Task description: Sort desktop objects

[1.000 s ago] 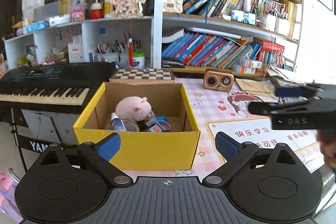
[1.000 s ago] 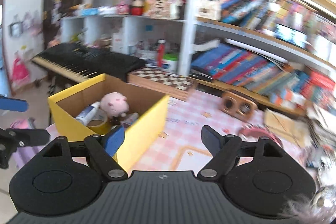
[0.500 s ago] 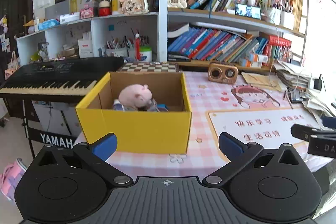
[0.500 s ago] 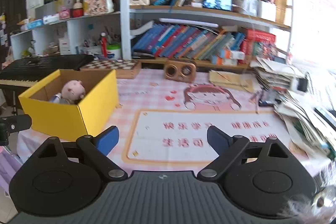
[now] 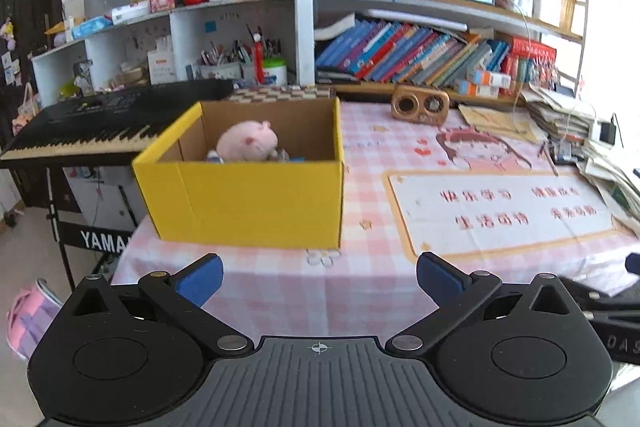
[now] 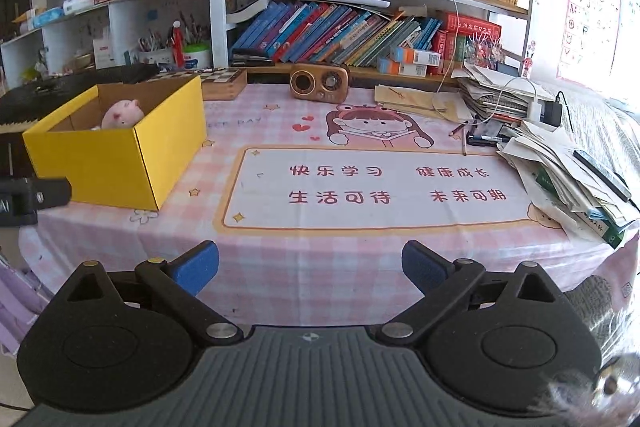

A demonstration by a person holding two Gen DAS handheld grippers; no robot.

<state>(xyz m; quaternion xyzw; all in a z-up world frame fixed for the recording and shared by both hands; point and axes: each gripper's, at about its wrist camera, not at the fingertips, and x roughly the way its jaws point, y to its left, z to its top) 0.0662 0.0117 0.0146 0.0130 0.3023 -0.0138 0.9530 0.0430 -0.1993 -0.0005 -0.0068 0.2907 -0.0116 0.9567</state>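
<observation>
A yellow cardboard box (image 5: pixel 256 199) stands on the left of the pink checked tablecloth (image 5: pixel 360 287); it also shows in the right wrist view (image 6: pixel 116 167). A pink plush pig (image 5: pixel 248 141) and some small items lie inside it; the pig shows in the right wrist view (image 6: pixel 122 113) too. My left gripper (image 5: pixel 319 275) is open and empty, off the table's front edge in front of the box. My right gripper (image 6: pixel 310 267) is open and empty, off the front edge facing the printed desk mat (image 6: pixel 376 187).
A wooden radio (image 6: pixel 319 83) and a chessboard box (image 6: pixel 224 83) stand at the back. Piles of papers and cables (image 6: pixel 560 163) fill the right side. A black keyboard (image 5: pixel 108 123) stands left of the table. Bookshelves (image 6: pixel 360 27) rise behind.
Both grippers have pulled back from the box toward the table's front edge and lowered. The right gripper has swung right to face the mat. Both stayed open and empty.
</observation>
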